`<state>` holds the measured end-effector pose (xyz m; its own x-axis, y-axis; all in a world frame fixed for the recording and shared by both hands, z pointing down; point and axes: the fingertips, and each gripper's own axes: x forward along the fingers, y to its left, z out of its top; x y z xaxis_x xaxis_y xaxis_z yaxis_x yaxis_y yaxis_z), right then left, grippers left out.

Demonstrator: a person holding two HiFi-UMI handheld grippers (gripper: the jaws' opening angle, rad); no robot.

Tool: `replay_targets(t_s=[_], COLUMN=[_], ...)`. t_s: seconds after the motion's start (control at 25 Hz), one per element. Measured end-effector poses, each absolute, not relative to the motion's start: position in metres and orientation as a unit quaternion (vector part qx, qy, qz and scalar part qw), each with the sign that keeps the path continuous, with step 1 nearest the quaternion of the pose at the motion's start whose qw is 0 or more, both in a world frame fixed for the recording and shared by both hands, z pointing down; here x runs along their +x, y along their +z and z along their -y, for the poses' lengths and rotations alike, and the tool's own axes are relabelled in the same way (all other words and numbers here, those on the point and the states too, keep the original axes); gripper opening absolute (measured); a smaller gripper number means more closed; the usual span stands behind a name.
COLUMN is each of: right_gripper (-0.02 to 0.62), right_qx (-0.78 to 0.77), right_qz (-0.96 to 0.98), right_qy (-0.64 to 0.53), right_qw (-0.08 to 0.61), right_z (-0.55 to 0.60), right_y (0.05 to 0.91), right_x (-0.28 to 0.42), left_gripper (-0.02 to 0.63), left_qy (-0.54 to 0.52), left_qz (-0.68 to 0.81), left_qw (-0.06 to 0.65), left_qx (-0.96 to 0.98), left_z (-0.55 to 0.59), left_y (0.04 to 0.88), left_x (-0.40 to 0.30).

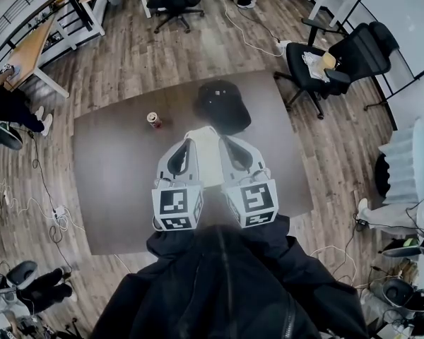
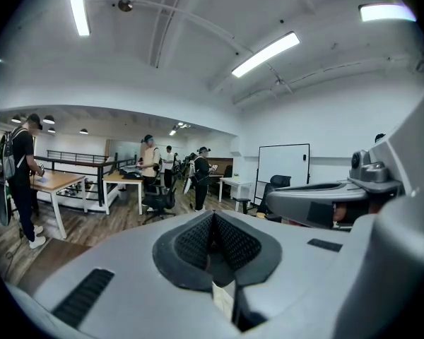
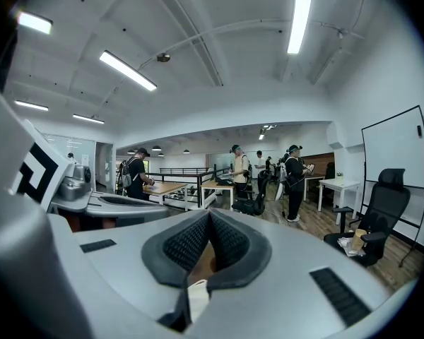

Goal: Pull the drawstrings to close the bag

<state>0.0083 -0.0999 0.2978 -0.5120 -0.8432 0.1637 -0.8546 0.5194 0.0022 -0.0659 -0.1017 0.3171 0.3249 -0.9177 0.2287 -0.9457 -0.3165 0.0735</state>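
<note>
The left gripper (image 1: 196, 136) and right gripper (image 1: 225, 141) are both closed on nothing, side by side near the black bag (image 1: 222, 104)

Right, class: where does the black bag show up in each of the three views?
Head view: black bag upper centre, on the brown table.
Left gripper view: not in it.
Right gripper view: not in it.
Shared landmark: black office chair, upper right, mid-right, far right.
</note>
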Motion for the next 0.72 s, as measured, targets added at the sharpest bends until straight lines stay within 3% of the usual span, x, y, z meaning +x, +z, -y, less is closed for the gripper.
replay_targets(t_s=[0.72], right_gripper=[0.021], right_qx=[0.484], right_qz=[0.87], right_qy=[0.043], right_qw=[0.077], right_z=[0.109], right_y=[0.305], right_x=[-0.003], left_gripper=[0.032], left_qy=[0.08], left_qz=[0.571], left_qw=[0.103], left_qx=[0.81], left_z=[0.11], left_y=[0.326], left_x=[-0.073])
